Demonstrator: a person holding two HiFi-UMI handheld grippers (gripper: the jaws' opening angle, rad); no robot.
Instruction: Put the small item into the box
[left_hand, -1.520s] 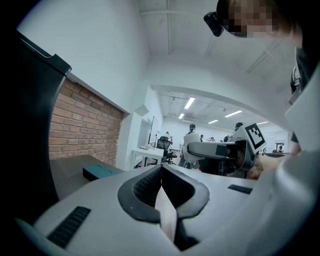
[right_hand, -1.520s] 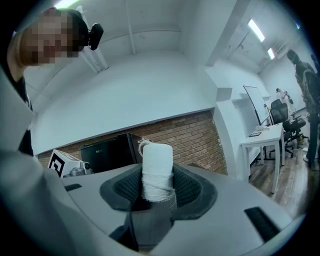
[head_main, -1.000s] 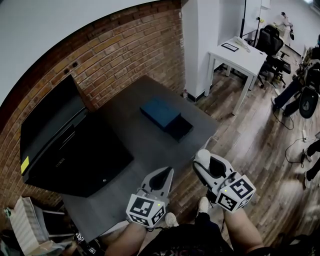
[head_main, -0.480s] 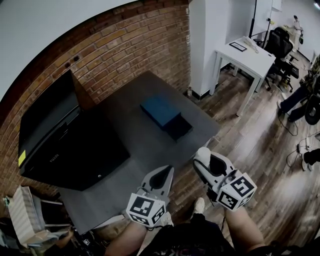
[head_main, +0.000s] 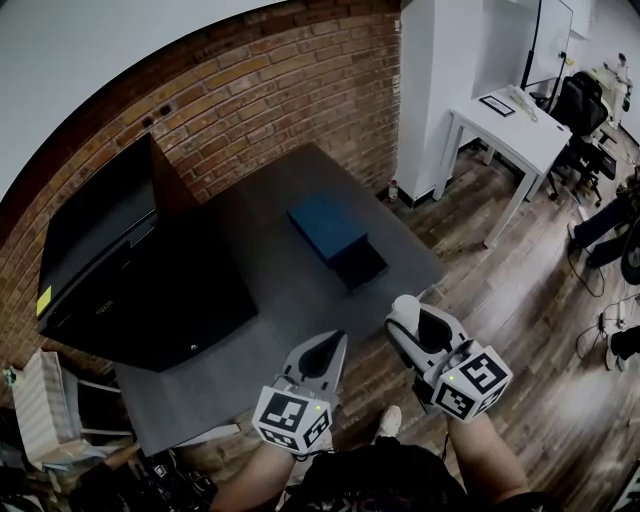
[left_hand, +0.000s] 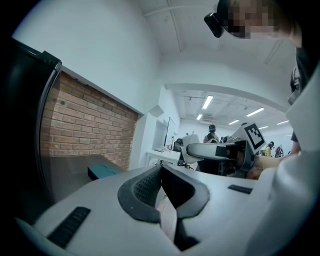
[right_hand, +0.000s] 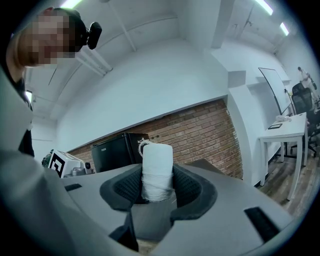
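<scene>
Although the room has shifted slightly across your head view, your right gripper (head_main: 405, 316) still clamps the white roll (right_hand: 157, 170); your left gripper (head_main: 327, 347) stays closed on nothing.

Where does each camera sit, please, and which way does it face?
Head view: on the head, looking down at the table and blue box; forearms, left gripper, right gripper show.
Left gripper view: along its closed jaws; right gripper shows.
Right gripper view: along jaws clamping a white roll, toward brick wall.
Shared: first two show the blue box.
</scene>
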